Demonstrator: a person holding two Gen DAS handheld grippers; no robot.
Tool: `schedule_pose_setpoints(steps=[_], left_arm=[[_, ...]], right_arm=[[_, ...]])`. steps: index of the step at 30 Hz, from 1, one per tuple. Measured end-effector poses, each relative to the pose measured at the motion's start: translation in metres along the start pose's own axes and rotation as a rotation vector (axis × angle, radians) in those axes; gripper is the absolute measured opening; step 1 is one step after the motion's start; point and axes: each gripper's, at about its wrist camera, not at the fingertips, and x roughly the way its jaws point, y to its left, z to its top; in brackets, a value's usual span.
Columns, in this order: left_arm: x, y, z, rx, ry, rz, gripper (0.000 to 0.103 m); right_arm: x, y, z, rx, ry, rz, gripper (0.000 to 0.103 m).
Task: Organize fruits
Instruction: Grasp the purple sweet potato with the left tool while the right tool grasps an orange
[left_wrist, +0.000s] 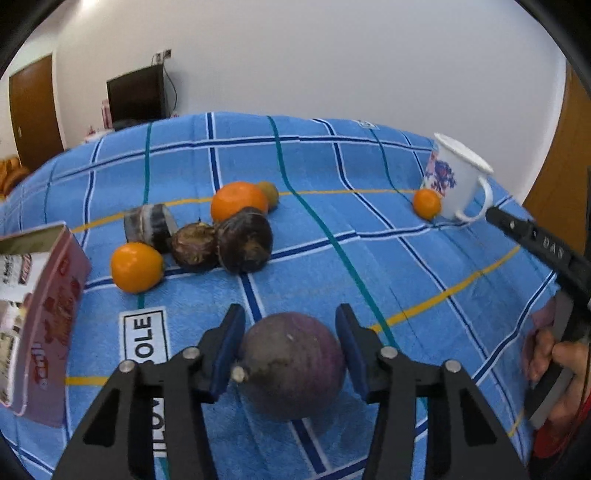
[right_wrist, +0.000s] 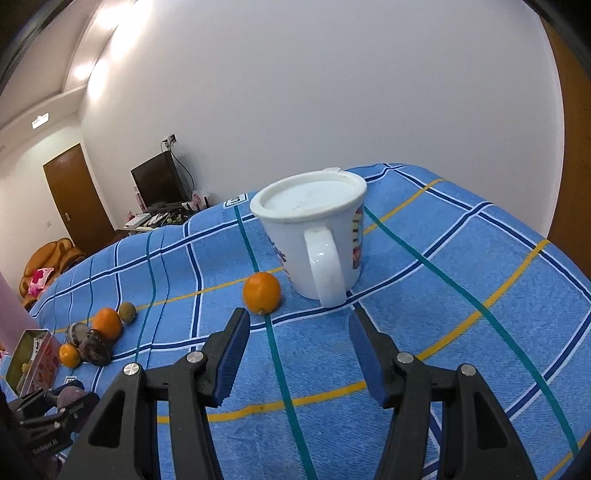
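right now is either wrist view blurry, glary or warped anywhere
Left wrist view: strong fisheye bend in the blue checked cloth, and the pink box at the edge is smeared. Right wrist view: ceiling lights blow out to white glare at top left, while the white mug stays sharp.

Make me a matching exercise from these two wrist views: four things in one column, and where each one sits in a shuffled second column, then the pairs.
Things:
1. purple fruit
2. small orange
3. white mug
4. pink box

Places:
A. standing ahead of the open right claw, handle toward it
B. at the left edge of the blue cloth
C. between the fingers of the left claw
D. on the cloth right beside the mug

Pairs: 1-C, 2-D, 3-A, 4-B
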Motion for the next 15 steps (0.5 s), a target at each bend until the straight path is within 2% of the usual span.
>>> schedule_pose_setpoints(steps=[6,11,15], left_arm=[[-0.011,-0.008,-0.010,0.083,-0.007,0.045,0.054],[-0.013,-0.007,-0.011,0.090,-0.007,0.029,0.054],[-0.015,-0.005,-0.012,0.099,-0.007,0.015,0.053]], right_arm=[[0.003,0.006,0.000,-0.017,0.010,0.005,0.058],[0.018,0.017,0.005,0.010,0.105,0.079,0.058],[0.033,0.036,0.019,-0.030,0.149,0.086,0.058]])
